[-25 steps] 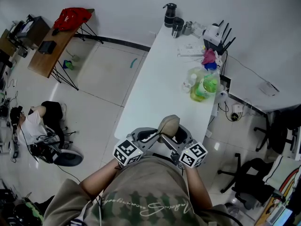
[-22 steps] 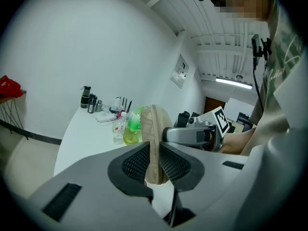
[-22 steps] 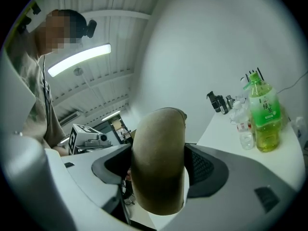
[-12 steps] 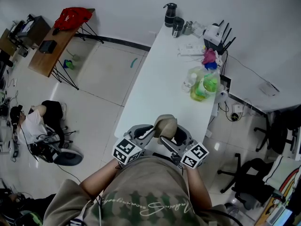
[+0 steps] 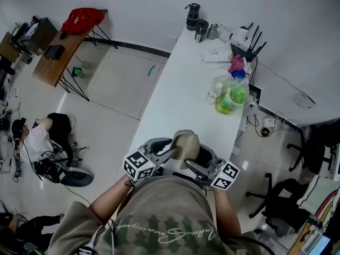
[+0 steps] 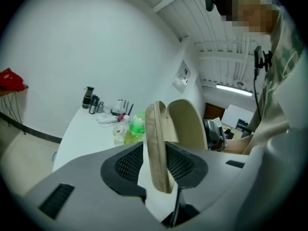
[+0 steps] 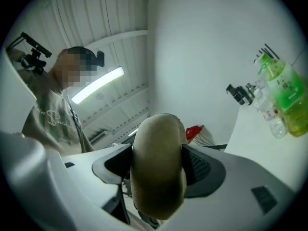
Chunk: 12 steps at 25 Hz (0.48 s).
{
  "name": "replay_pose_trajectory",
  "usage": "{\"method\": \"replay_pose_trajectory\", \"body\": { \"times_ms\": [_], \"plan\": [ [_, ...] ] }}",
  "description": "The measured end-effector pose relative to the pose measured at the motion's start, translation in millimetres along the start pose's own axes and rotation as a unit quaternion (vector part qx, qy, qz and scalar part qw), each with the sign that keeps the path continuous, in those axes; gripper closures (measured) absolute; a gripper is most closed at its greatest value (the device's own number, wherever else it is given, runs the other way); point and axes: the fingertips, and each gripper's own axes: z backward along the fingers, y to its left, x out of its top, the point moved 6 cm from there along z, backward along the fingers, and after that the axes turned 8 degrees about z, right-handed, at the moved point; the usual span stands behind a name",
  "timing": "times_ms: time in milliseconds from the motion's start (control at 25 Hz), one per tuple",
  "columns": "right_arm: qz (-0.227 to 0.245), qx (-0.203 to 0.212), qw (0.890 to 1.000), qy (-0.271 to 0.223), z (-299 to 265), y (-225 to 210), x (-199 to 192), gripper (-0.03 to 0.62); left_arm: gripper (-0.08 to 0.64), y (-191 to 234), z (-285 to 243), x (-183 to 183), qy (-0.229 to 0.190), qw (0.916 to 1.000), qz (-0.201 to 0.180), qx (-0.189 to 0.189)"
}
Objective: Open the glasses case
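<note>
**Jaws on the case from both sides, left pair opening**

The jaws of the left gripper are opening. One thin shell of the tan, fabric-covered oval glasses case stands edge-on between them, with a dark mesh pad against each of its faces. The jaws of the right gripper are clamped on the case's thicker, rounded body, one pad pressed into each flank. In the left gripper view the two shells part in a narrow V at their far end. What lies inside cannot be seen.

In the head view the case hangs at 6 o'clock, over the near end of the long white counter. The left gripper is at the case's 8 o'clock and the right gripper at its 4 o'clock.

Toward 1 o'clock on the counter stands a clear plastic bottle holding yellow-green drink, with a smaller clear bottle just beside it. At the far end, near 12 o'clock, are a black flask, a black cup and a white router with black antennas.

Bare counter surface runs from the case up to the bottles. The counter's long left edge, at 9 o'clock, borders pale tiled floor.
</note>
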Motion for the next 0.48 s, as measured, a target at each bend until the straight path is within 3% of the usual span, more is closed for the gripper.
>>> {"method": "replay_pose_trajectory", "body": {
  "times_ms": [160,360,480],
  "plan": [
    [-0.005,0.038,0.999,0.005,-13.4,10.9,-10.7,0.267,0.433,-15.1,-13.6,-1.3,0.002,0.9995,-0.003,-0.031],
    [-0.07,0.026,0.996,-0.054,-7.4,-1.2,-13.1,0.267,0.433,-2.3,-10.5,-3.0,-0.003,0.9996,0.03,-0.003],
    [-0.079,0.041,0.995,-0.035,-6.9,-2.1,-15.9,0.267,0.492,4.8,-5.9,-5.5,0.009,0.9991,0.043,-0.002]
  ]
}}
